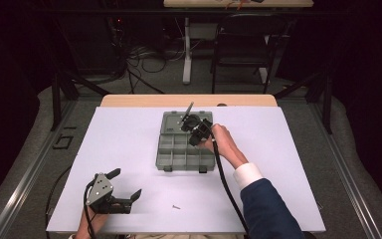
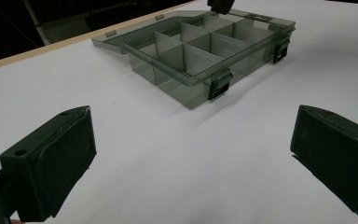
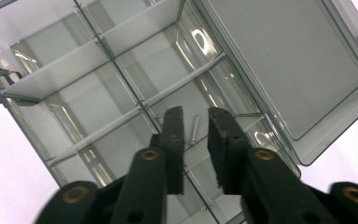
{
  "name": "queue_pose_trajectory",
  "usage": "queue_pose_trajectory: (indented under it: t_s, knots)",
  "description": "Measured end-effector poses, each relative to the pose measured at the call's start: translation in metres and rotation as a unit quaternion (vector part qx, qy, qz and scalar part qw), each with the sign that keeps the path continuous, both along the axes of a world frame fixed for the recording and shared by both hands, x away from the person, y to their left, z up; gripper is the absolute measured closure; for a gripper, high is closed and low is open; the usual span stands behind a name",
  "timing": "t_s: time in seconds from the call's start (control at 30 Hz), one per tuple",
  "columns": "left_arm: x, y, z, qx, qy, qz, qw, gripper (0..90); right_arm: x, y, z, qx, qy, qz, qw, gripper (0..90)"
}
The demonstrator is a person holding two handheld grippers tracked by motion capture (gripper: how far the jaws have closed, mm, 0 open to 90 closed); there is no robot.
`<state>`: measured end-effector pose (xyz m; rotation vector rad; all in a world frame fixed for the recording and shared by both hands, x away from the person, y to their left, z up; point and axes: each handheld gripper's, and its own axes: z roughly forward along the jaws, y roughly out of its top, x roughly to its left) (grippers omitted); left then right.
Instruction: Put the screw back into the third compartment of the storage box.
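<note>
A smoky-grey plastic compartment box (image 1: 178, 152) lies mid-table with its lid (image 1: 173, 119) folded back flat on the far side. My right gripper (image 1: 195, 133) points down into a far right compartment. In the right gripper view its jaws (image 3: 195, 111) stand a little apart, and a small silver screw (image 3: 195, 128) lies on the compartment floor in the gap, with neither pad touching it. My left gripper (image 1: 127, 182) rests near the table's front left corner, wide open and holding nothing. The box (image 2: 200, 51) sits well ahead of its jaws (image 2: 193, 154).
A second small screw (image 1: 175, 206) lies loose on the white table top (image 1: 278, 149) near the front edge, right of the left gripper. The right gripper's cable (image 1: 226, 184) trails back along the forearm. A chair (image 1: 243, 45) and a table leg stand beyond the far edge.
</note>
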<state>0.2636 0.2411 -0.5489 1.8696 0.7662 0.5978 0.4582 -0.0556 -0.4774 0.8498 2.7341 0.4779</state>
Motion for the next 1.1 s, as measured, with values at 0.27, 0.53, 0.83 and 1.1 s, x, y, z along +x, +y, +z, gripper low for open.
queue_pose_trajectory:
  t_s: [0.27,0.53,0.83,1.1]
  knots:
    - [0.0,0.0,0.0,-0.001,-0.001,0.0,1.0,0.0,-0.01,-0.002,0.009,0.02,-0.003,0.005,0.9998,50.1]
    - [0.0,0.0,0.0,0.0,0.0,0.0,1.0,0.0,-0.029,-0.008,0.017,0.044,0.007,0.026,0.9987,26.9]
    - [0.0,0.0,0.0,0.001,0.0,-0.001,1.0,0.0,-0.052,-0.011,0.017,0.052,0.013,0.042,0.9977,13.6]
    - [0.0,0.0,0.0,0.002,0.001,-0.001,1.0,0.0,-0.073,-0.013,0.014,0.062,0.014,0.059,0.9963,8.3]
